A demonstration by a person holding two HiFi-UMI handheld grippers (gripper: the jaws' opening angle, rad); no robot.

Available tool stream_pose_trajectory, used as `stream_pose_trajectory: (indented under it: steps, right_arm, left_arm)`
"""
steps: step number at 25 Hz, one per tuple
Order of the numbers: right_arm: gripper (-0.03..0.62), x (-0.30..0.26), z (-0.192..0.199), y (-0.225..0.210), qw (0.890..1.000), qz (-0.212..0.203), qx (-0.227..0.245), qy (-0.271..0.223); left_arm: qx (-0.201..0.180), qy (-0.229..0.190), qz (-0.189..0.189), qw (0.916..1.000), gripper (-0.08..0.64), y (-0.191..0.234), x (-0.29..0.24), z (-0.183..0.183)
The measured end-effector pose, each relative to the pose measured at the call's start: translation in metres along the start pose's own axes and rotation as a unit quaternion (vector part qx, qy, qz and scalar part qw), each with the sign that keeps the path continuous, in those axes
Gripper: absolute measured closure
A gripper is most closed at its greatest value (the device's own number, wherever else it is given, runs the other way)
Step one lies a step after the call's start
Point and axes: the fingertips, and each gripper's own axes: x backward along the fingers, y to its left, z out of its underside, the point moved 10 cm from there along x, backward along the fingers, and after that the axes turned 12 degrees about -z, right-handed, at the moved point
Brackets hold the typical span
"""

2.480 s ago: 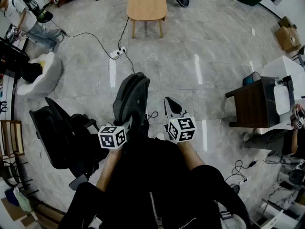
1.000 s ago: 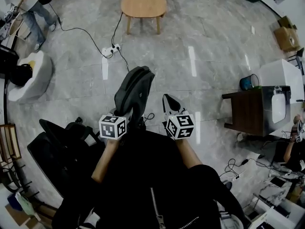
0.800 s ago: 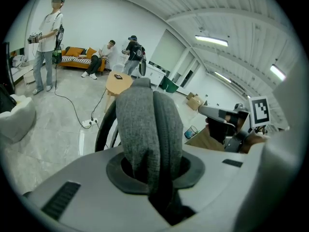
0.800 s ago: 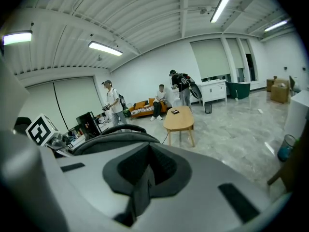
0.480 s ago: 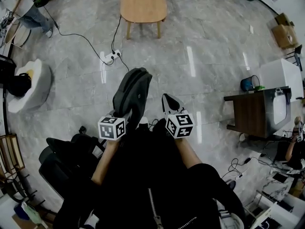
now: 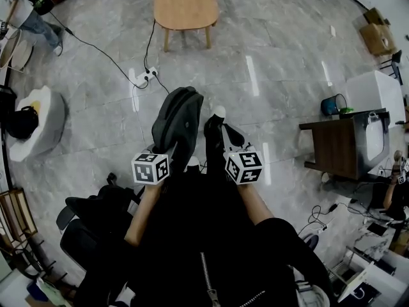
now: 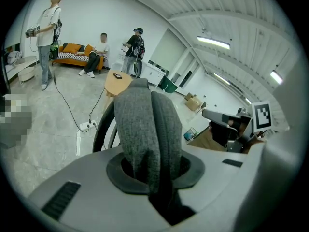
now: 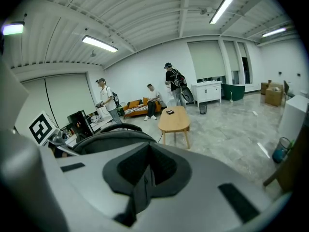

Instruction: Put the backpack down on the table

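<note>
A grey backpack (image 6: 179, 123) hangs in the air in front of me, above the stone floor. My left gripper (image 6: 167, 153) is shut on its grey fabric (image 7: 145, 124), which fills the gap between the jaws (image 7: 154, 170). My right gripper (image 6: 229, 138) is to the backpack's right, apart from it. Its jaws are closed (image 8: 145, 173), with only a thin dark line between them, and the backpack's dark curve (image 8: 108, 137) shows at the left. The oval wooden table (image 6: 185, 2) stands far ahead, with a small dark thing on it (image 8: 170, 112).
A power strip with cables (image 6: 144, 77) lies on the floor between me and the table. A dark side table (image 6: 332, 139) and a blue bin (image 6: 332, 104) stand at the right. A black office chair (image 6: 96, 216) is at my left. Several people stand beyond the table (image 7: 136, 50).
I have walked forward with both grippers and the backpack. The office chair has slid back at my left, and my foot now shows ahead between the grippers. Both grips look unchanged.
</note>
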Motion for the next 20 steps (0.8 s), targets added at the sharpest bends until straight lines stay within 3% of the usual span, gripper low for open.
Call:
stream_pose_trajectory:
  steps: [9, 20]
  right_arm:
    - [0.581, -0.046, -0.033, -0.033, 1.000, -0.028, 0.004, -0.006]
    - [0.581, -0.099, -0.087, -0.095, 0.999, -0.039, 0.002, -0.008]
  left_arm:
    - [0.004, 0.000, -0.007, 1.0000, 0.482, -0.003, -0.026, -0.030]
    - [0.003, 0.011, -0.029, 0.9995, 0.482, -0.001, -0.080, -0.098]
